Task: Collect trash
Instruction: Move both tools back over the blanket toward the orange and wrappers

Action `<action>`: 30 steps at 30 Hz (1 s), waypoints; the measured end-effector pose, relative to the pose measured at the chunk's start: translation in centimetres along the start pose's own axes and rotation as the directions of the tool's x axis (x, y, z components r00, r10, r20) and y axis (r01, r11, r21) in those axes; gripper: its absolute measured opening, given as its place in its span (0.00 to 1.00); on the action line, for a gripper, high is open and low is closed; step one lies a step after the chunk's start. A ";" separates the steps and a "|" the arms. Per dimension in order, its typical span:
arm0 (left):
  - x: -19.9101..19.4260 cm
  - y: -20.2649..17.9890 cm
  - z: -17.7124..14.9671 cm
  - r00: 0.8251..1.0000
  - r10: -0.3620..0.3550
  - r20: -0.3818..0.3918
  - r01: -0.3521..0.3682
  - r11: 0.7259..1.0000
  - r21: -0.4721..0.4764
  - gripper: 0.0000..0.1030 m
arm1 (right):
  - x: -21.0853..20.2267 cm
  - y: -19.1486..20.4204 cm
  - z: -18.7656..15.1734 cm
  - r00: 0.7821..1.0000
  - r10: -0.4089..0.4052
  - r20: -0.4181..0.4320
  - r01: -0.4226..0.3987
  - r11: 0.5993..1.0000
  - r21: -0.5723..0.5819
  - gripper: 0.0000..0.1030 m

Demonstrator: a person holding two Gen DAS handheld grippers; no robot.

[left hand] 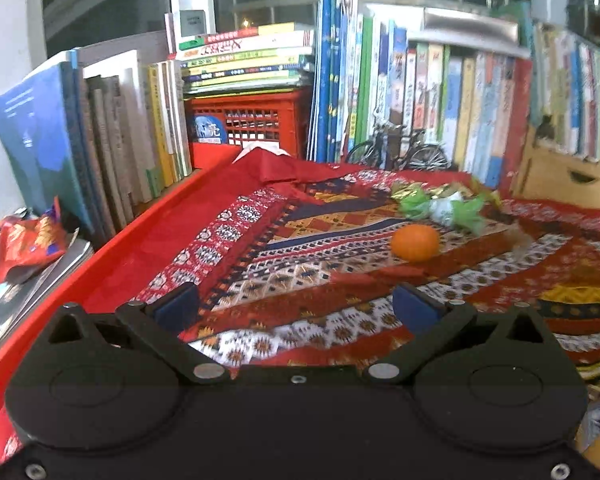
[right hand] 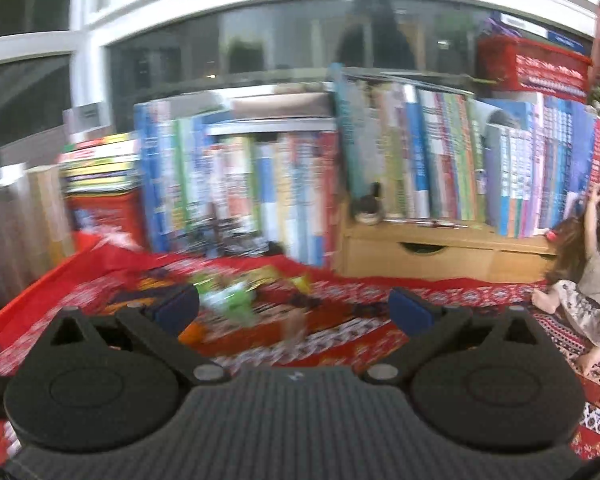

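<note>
Books (left hand: pixel 440 92) behind; orange (left hand: pixel 415 242) beside green wrappers (left hand: pixel 444 206).

Dim, soft daylight; right wrist view motion-blurred, left sharper; fisheye-curved edges.

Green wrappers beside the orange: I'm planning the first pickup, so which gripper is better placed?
Probably right: the right gripper is open with the green wrappers just ahead; they lie farther from the open left gripper.

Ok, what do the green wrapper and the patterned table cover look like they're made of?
The green wrapper looks like thin plastic film, glossy and crinkled, with twisted ends. The table cover looks like woven or printed fabric, matte, lying in soft folds; which of the two is unclear.
</note>
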State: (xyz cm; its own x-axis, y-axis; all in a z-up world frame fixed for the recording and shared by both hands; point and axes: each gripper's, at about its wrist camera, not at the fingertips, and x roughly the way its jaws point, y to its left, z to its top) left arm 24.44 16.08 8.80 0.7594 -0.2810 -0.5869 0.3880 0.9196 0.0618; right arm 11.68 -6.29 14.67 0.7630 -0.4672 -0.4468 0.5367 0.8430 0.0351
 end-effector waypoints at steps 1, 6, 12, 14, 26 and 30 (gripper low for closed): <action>0.8 -0.2 0.1 1.000 0.003 -0.001 -0.003 1.000 0.002 1.00 | 1.3 -0.4 0.1 1.000 -0.006 -0.009 0.006 1.000 0.005 1.00; 5.5 -0.9 0.5 0.998 0.014 -0.055 -0.015 1.000 -0.022 0.93 | 8.5 -0.7 -0.6 0.994 -0.037 -0.106 0.036 0.999 -0.019 0.98; 8.7 -2.7 0.0 0.998 0.010 -0.068 -0.009 1.000 0.023 0.81 | 13.3 -0.1 -3.2 0.981 0.001 -0.194 -0.011 0.999 -0.049 0.94; 9.4 -3.4 -0.3 0.996 -0.005 -0.087 0.008 0.999 0.032 0.79 | 14.4 0.2 -3.8 0.977 0.009 -0.212 -0.022 0.998 -0.059 0.94; 11.8 -5.0 -0.4 0.994 0.000 -0.108 0.005 0.999 0.043 0.74 | 18.1 0.3 -5.4 0.960 0.055 -0.276 -0.071 0.996 -0.051 0.88; 12.2 -5.1 -0.3 0.995 -0.020 -0.101 0.026 0.998 0.051 0.74 | 19.5 0.6 -5.8 0.955 0.039 -0.293 -0.054 0.998 -0.043 0.77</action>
State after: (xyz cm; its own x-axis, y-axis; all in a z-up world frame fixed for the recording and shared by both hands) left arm 31.57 8.00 1.12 0.6945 -0.2704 -0.6668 0.4338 0.8967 0.0881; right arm 24.79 -13.34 0.81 0.6446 -0.3351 -0.6871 0.4783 0.8779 0.0206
